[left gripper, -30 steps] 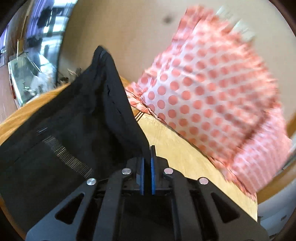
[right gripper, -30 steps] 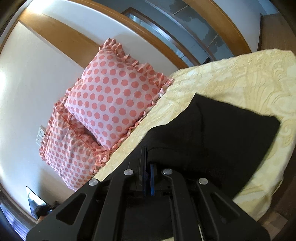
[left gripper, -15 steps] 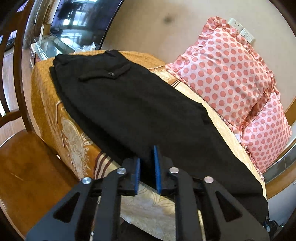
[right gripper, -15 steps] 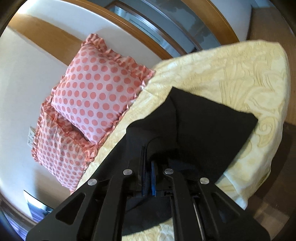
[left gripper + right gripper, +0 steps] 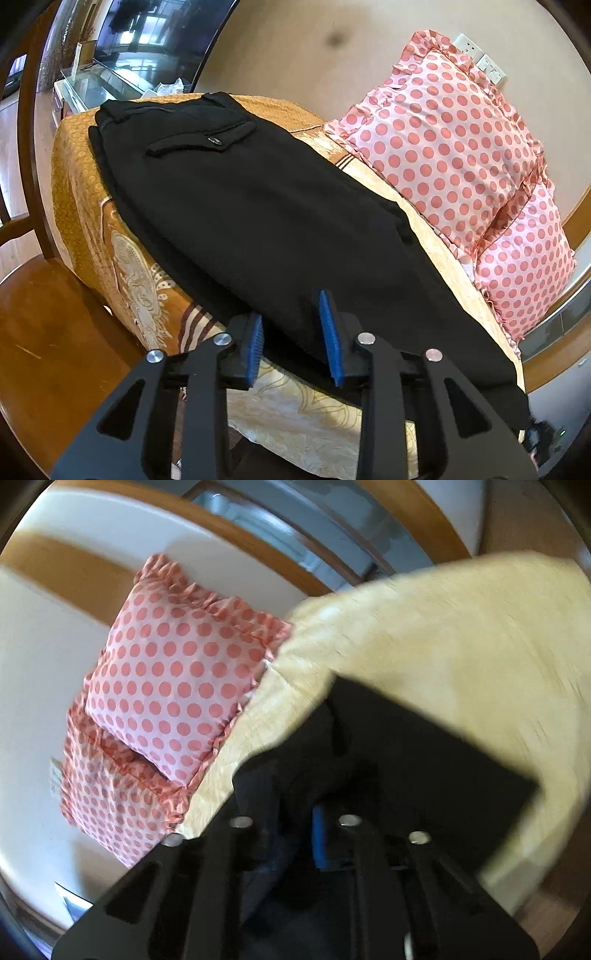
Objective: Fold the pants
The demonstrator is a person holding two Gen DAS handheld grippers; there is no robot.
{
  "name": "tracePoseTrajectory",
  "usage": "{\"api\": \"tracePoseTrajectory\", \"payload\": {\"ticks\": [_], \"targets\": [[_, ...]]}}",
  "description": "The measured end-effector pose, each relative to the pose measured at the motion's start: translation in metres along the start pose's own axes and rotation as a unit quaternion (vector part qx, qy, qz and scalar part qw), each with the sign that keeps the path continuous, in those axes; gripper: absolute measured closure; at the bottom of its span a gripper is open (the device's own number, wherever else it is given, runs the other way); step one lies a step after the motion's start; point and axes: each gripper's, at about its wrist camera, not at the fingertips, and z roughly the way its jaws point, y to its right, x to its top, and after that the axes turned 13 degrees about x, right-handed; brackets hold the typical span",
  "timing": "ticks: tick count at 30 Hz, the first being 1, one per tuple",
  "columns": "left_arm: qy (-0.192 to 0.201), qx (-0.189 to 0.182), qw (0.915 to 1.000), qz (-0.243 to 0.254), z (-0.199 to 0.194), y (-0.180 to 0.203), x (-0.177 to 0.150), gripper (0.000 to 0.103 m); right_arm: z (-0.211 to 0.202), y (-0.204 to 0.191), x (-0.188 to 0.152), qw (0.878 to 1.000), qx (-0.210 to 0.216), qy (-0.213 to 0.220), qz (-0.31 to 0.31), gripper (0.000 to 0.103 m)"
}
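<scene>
Black pants [image 5: 258,206] lie flat along the bed, waistband and buttoned back pocket at the far left, legs running to the near right. My left gripper [image 5: 295,339] is open at the near edge of the pants, its blue pads apart with the cloth edge between them, not clamped. In the right wrist view the leg end of the pants [image 5: 424,760] lies on the yellow bedspread [image 5: 461,646]. My right gripper [image 5: 291,834] is opening, one blue pad showing, black cloth still bunched loosely between the fingers. That view is blurred.
Two pink polka-dot pillows [image 5: 454,147] lean on the wall behind the pants, and show in the right wrist view [image 5: 177,679]. A wooden chair [image 5: 33,302] stands at the bed's left. A TV and glass stand [image 5: 110,62] are far left.
The pants came down from a lifted hold to lie flat. My left gripper opened and let go of them. My right gripper went from shut to opening, and moved toward the bed.
</scene>
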Motion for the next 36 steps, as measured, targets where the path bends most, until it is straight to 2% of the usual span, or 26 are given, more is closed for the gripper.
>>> {"api": "tracePoseTrajectory", "payload": {"ticks": [1, 3, 4, 5, 8, 10, 14, 17, 20, 22, 23, 25, 27, 29, 32, 36], "targets": [[0.0, 0.001, 1.0, 0.002, 0.0, 0.0, 0.0, 0.073, -0.012, -0.025, 0.004, 0.996, 0.006, 0.033, -0.077, 0.092], [0.0, 0.001, 1.0, 0.004, -0.001, 0.0, -0.001, 0.073, -0.027, -0.046, 0.001, 0.988, -0.02, 0.052, -0.142, 0.092], [0.001, 0.0, 1.0, 0.004, 0.0, 0.0, -0.001, 0.073, -0.028, -0.041, 0.0, 0.991, -0.034, 0.038, -0.127, 0.092], [0.001, -0.001, 1.0, 0.003, 0.0, 0.0, -0.001, 0.073, -0.028, -0.021, -0.004, 0.995, -0.053, 0.014, -0.086, 0.095], [0.0, -0.004, 1.0, 0.005, 0.001, 0.001, -0.001, 0.073, -0.032, 0.019, -0.018, 0.996, -0.088, -0.013, -0.022, 0.095], [-0.002, -0.003, 0.9999, 0.009, 0.001, 0.002, 0.0, 0.073, -0.039, 0.036, -0.03, 0.996, -0.086, -0.018, 0.01, 0.095], [-0.011, -0.014, 0.9998, 0.0, 0.002, -0.002, 0.002, 0.073, -0.046, 0.043, -0.038, 0.997, -0.064, -0.023, 0.045, 0.094], [-0.013, -0.015, 0.9998, -0.007, 0.002, -0.002, 0.003, 0.072, -0.046, 0.042, -0.037, 0.997, -0.06, -0.026, 0.049, 0.093], [-0.015, -0.015, 0.9997, -0.008, 0.001, -0.001, 0.004, 0.072, -0.037, 0.036, -0.039, 0.997, -0.062, -0.035, 0.02, 0.092], [-0.014, -0.014, 0.9998, -0.007, 0.002, -0.002, 0.004, 0.072, -0.03, 0.033, -0.036, 0.997, -0.067, -0.035, 0.003, 0.097], [-0.015, -0.014, 0.9998, -0.007, 0.002, -0.002, 0.004, 0.075, -0.032, 0.032, -0.035, 0.997, -0.072, -0.029, -0.001, 0.1], [-0.016, -0.014, 0.9998, -0.004, 0.001, -0.002, 0.005, 0.075, -0.047, 0.029, -0.032, 0.998, -0.057, 0.006, 0.007, 0.1], [-0.012, -0.011, 0.9999, 0.001, 0.0, -0.003, 0.004, 0.078, -0.054, 0.024, -0.034, 0.997, -0.07, 0.014, -0.004, 0.1], [-0.012, -0.008, 0.9999, 0.002, 0.001, -0.005, 0.004, 0.087, -0.052, 0.024, -0.036, 0.996, -0.084, 0.005, -0.012, 0.1], [-0.007, -0.013, 0.9999, 0.005, -0.001, -0.009, 0.003, 0.094, -0.055, 0.029, -0.036, 0.997, -0.076, 0.011, 0.006, 0.1], [0.012, -0.004, 0.9994, 0.031, -0.009, -0.009, -0.01, 0.095, -0.053, 0.032, -0.036, 0.996, -0.092, 0.006, 0.001, 0.1]]}}
